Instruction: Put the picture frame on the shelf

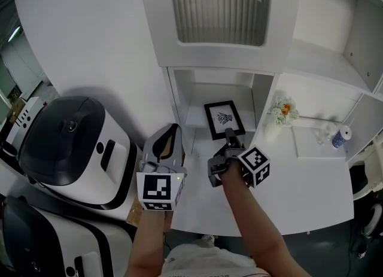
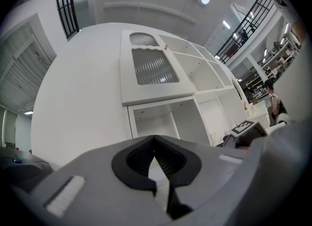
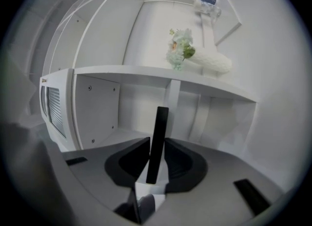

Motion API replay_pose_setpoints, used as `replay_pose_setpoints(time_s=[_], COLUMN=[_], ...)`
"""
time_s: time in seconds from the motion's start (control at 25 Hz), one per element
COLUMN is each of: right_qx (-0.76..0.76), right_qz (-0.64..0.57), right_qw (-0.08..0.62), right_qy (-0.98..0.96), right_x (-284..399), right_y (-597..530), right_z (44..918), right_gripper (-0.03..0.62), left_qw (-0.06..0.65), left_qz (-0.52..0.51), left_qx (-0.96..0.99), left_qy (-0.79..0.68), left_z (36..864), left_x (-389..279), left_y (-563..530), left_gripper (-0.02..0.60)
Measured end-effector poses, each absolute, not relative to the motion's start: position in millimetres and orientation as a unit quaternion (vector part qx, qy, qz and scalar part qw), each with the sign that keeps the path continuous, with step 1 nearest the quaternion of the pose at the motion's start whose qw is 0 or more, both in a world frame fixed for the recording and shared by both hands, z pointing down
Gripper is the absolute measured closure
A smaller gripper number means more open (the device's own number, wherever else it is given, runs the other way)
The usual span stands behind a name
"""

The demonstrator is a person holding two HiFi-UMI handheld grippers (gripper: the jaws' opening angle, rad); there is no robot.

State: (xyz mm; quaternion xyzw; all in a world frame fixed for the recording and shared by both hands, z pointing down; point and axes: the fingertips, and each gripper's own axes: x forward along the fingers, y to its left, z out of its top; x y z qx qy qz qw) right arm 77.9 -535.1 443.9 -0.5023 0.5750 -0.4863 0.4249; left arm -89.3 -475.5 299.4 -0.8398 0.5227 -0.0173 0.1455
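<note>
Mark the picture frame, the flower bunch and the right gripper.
picture frame (image 1: 224,118): head view, centre of the print.
flower bunch (image 1: 283,109): head view, the blooms.
right gripper (image 1: 230,134): head view, midway between its fingertips.

Left gripper (image 1: 172,129) and right gripper (image 1: 230,133) are grey, with black ribbed pads (image 2: 171,159) toward the shelf (image 1: 311,60). Away from it, each carries a white cube (image 1: 158,191) bearing black square markers. The person's top (image 1: 203,264) is possibly white.
</note>
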Motion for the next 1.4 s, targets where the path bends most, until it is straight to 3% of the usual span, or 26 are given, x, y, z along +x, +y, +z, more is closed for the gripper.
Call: replay_pose_setpoints(time_s=[0.12,0.4,1.4], right_qx=[-0.502,-0.485,-0.5], right_qz=[-0.493,-0.515,-0.524], right_qw=[0.418,0.417,0.409], right_qy=[0.574,0.57,0.554], right_x=[78,74,67], right_y=[-540,-553,-604], right_z=[446,461,466], right_gripper=[0.506,0.38,0.341], left_qw=[0.145,0.145,0.154], left_qz=[-0.017,-0.018,-0.022], left_qx=[-0.84,-0.844,-0.858], left_qy=[0.522,0.516,0.489], left_z=[300,304,304], left_x=[-88,-82,-86], left_y=[-477,-482,-507], left_gripper=[0.572,0.572,0.572])
